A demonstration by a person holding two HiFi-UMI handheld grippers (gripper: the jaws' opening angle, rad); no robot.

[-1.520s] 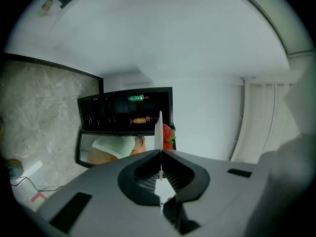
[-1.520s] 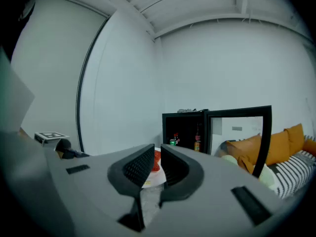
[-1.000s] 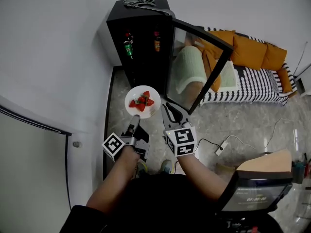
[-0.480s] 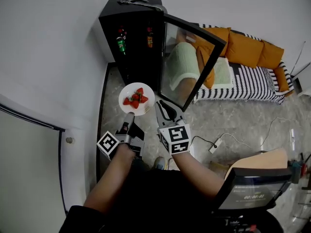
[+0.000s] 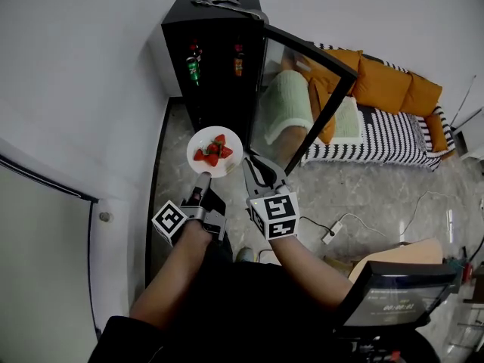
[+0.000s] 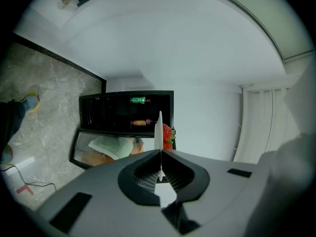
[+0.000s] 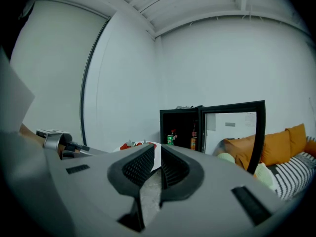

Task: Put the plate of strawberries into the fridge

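Note:
A white plate (image 5: 215, 151) with several strawberries (image 5: 212, 153) hangs in the air in front of the open black fridge (image 5: 219, 59). My left gripper (image 5: 201, 181) is shut on the plate's near rim. In the left gripper view the plate (image 6: 158, 127) shows edge-on between the pads, with strawberries (image 6: 168, 135) to its right and the fridge (image 6: 108, 113) behind. My right gripper (image 5: 259, 174) floats just right of the plate, shut and holding nothing. In the right gripper view the right gripper (image 7: 159, 154) points towards the fridge (image 7: 180, 127), with the plate (image 7: 148, 146) at its left.
The fridge's glass door (image 5: 306, 97) stands swung open to the right. A green can (image 5: 193, 70) and an orange bottle (image 5: 238, 65) sit on the fridge shelves. A striped sofa with orange cushions (image 5: 386, 89) is behind the door. A power strip with cable (image 5: 330, 234) lies on the floor.
The head view has swayed a little. The plate stays in my left gripper in front of the fridge, and the right gripper stays beside it.

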